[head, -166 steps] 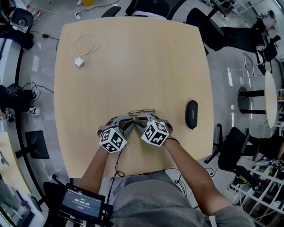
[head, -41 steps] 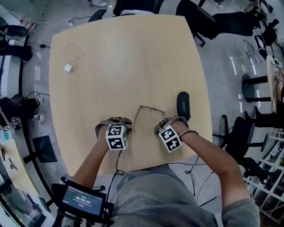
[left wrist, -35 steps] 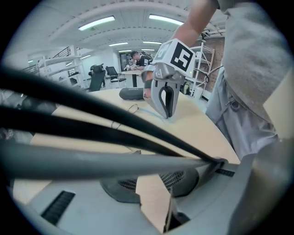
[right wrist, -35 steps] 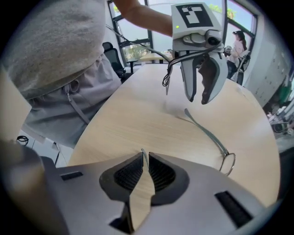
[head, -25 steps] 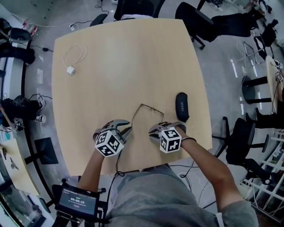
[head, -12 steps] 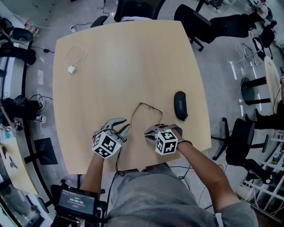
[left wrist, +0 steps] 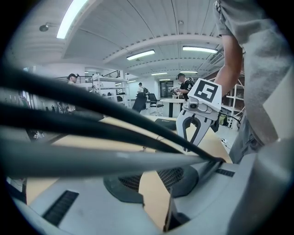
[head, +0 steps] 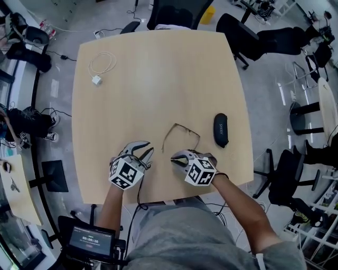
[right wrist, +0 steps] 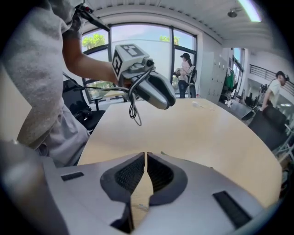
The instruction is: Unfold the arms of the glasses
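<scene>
Lying flat on the tabletop (head: 158,74), close to the edge by the person, the glasses (head: 186,130) have both thin arms (head: 168,138) swung out. The arms point back toward that edge. So the job looks done, or almost done. I cannot tell if each arm is out all the way.

No tongs touch the glasses. The left tongs (head: 146,153) sit near the tip of one arm. Their pads (left wrist: 121,186) have a small gap, with nothing in it. The right tongs (head: 174,157) sit near the tip of the other arm. Their pads (right wrist: 131,176) are pressed almost together and hold nothing. I think all that is left is to move the hands away.

A dark glasses case (head: 221,129) lies by the right edge. A white cable (head: 100,60) is coiled near the far left corner. The tabletop is smooth, pale wood. Around it are a grey floor (head: 264,79) and black chairs (head: 174,10). The room has long ceiling lights (left wrist: 140,55), big windows (right wrist: 142,46) and people (right wrist: 186,75) standing far off.
</scene>
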Demonstrator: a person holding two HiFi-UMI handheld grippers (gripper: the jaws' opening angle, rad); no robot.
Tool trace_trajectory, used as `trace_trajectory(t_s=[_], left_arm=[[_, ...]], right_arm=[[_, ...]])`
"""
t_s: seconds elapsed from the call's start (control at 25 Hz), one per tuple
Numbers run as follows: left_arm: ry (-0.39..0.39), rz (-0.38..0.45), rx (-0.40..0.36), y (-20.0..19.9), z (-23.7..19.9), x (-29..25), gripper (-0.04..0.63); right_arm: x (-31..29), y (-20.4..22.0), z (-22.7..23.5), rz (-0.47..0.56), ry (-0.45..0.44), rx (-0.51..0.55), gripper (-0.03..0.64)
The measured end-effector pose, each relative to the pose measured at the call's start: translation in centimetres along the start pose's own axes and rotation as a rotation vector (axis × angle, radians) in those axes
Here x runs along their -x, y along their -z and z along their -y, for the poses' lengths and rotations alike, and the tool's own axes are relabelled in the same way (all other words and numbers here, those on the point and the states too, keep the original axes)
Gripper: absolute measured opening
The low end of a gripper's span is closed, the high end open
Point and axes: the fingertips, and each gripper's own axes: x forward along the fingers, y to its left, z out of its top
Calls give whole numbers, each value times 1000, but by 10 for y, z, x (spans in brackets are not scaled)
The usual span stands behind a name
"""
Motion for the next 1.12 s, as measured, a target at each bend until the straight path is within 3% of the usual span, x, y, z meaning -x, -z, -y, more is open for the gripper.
trace_trajectory(t_s=[0.36,0.64,0.96,1.12], left_arm=[[-86,92,59,-25,-27,24,75],[-131,201,101,-64,-35,24,74],[-216,430,160,-144,-43,49,74],[-245,478,164,-173,-40,67,74]], right_arm=[[52,-52,72,247,185,-271,25],[112,-60,122,437,305,-454,12],[184,-84,129,568,374,-427,10],[214,-94,121,603,402,-387,9]])
